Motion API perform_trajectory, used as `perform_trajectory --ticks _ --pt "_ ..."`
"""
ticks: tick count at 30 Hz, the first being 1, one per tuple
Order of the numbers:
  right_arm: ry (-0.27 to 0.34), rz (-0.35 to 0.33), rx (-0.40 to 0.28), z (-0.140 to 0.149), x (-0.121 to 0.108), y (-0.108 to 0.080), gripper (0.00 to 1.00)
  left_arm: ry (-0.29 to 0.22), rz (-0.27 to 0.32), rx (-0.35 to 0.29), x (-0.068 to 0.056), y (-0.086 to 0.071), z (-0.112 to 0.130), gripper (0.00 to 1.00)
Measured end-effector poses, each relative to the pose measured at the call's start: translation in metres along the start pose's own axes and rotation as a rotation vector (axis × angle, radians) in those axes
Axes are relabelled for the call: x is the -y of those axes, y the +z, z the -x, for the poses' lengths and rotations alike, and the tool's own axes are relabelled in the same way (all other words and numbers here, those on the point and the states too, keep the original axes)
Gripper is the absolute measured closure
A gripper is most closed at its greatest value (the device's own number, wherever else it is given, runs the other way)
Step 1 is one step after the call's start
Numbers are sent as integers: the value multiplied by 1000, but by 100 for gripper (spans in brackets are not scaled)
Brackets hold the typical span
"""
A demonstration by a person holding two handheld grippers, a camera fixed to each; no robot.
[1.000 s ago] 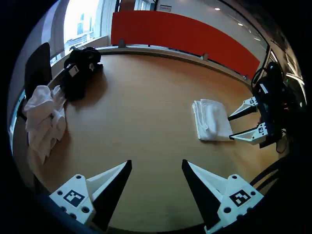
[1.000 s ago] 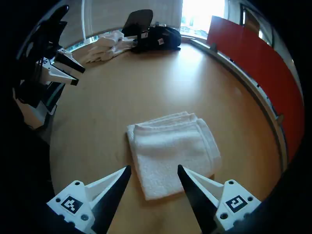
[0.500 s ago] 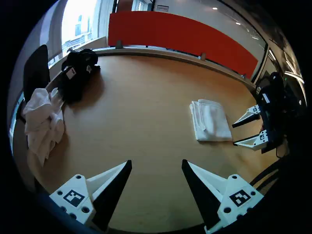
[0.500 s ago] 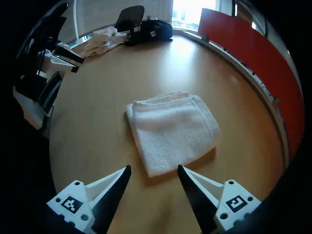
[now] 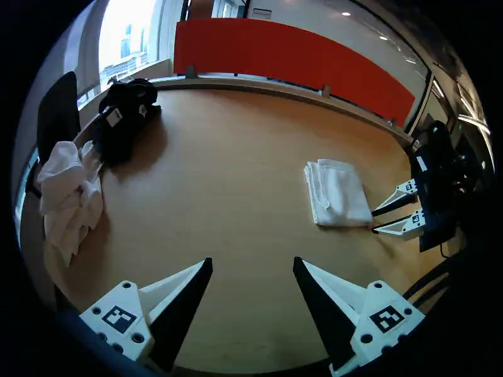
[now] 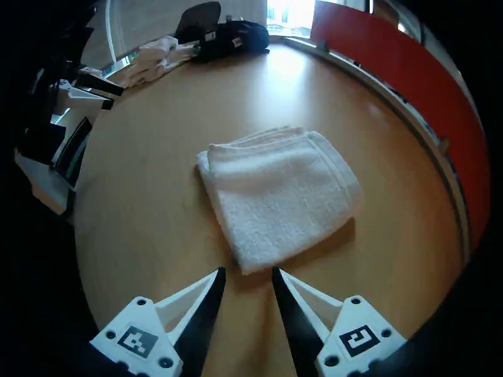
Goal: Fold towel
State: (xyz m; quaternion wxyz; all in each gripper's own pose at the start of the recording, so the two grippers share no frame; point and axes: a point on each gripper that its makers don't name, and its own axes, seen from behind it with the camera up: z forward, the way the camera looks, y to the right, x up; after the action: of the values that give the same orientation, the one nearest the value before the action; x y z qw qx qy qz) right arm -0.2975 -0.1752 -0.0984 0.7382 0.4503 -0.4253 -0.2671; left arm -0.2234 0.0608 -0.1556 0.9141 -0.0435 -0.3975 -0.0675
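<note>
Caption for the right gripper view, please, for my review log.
Right gripper, fingers slightly apart, poised at the near corner of a folded white towel on a wooden table.

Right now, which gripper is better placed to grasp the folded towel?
Right. The right gripper has its fingertips just short of the folded towel's near corner, aimed at it. The left gripper is open over the table, well away from the towel.

Right gripper view: my left gripper is cut off at the dark edge; tag on the black bag too small to read.
</note>
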Motion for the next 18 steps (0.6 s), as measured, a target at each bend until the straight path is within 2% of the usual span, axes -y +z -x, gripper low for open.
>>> perform_trajectory --ticks 1,3,13,18 --pt "4 0 0 0 0 0 56 0 0 0 0 0 0 5" --pt "11 0 1 0 1 1 62 -1 1 1 0 0 0 5" --pt "37 16 5 3 2 4 63 -3 4 1 -1 1 0 5" --pt "62 23 0 3 2 5 80 -4 4 3 -1 1 1 5"
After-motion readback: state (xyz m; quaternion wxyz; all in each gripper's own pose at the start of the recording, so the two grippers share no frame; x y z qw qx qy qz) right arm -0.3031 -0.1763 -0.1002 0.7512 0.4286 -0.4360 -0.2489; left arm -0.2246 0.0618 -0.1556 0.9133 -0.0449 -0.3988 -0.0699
